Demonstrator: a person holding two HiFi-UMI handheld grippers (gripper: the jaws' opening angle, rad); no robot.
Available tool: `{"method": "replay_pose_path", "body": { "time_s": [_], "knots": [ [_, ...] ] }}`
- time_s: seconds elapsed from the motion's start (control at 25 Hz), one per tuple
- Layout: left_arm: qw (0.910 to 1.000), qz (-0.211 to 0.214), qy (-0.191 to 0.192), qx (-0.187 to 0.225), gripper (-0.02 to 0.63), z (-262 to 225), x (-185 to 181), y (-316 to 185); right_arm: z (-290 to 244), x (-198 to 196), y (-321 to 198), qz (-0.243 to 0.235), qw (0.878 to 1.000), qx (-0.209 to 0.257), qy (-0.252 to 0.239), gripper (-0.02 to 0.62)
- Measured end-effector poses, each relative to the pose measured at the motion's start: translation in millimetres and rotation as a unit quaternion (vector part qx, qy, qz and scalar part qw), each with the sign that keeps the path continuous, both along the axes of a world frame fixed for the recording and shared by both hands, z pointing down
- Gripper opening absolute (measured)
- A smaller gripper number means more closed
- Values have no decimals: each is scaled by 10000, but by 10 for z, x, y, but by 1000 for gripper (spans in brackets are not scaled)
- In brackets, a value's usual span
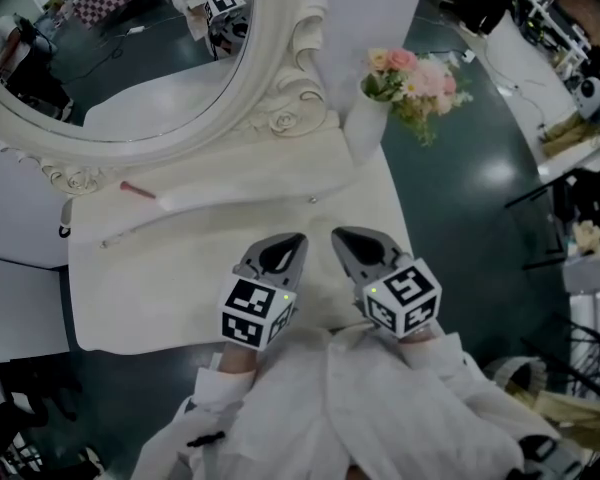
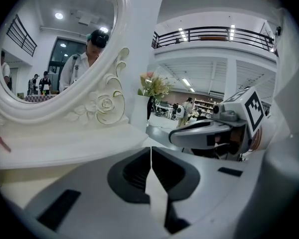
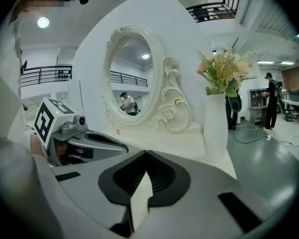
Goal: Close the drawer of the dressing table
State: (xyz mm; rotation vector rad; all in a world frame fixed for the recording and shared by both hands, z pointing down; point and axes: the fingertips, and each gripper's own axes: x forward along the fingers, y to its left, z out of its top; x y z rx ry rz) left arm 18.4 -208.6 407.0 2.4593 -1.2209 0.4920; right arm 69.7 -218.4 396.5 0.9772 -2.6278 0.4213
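Honestly, the main worry is that I can't see the drawer: none of my views shows its front, and I judge it sits below the near edge of the dressing table's surface point(image 1: 170, 298), under my sleeves point(image 1: 310, 398). My left gripper point(image 1: 283, 248) and right gripper point(image 1: 352, 240) hover side by side over the front part of that surface. Both have their jaws pressed fully together with nothing between them.

Pushing blind could go wrong in a few ways. If only one gripper meets the drawer front, or both land off to one side, the drawer may skew on its runners and jam partway. A hard shove would probably jolt the whole dressing table. The tall narrow vase point(image 1: 365, 128) of flowers point(image 1: 417, 80) at the back right corner looks top-heavy and could tip. The small pink stick point(image 1: 137, 190) lying just in front of the mirror point(image 1: 272, 63) could roll off. With the grippers this near each other, dropping them to the drawer could also knock them together.
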Motion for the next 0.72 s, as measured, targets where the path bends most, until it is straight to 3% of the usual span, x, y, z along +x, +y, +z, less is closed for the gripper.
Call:
{"method": "replay_pose_path", "body": {
  "time_s": [0.72],
  "knots": [
    [9999, 54, 55, -66, 11, 13, 32, 51, 30, -29, 64, -178, 9997, -92, 113, 8]
  ]
}}
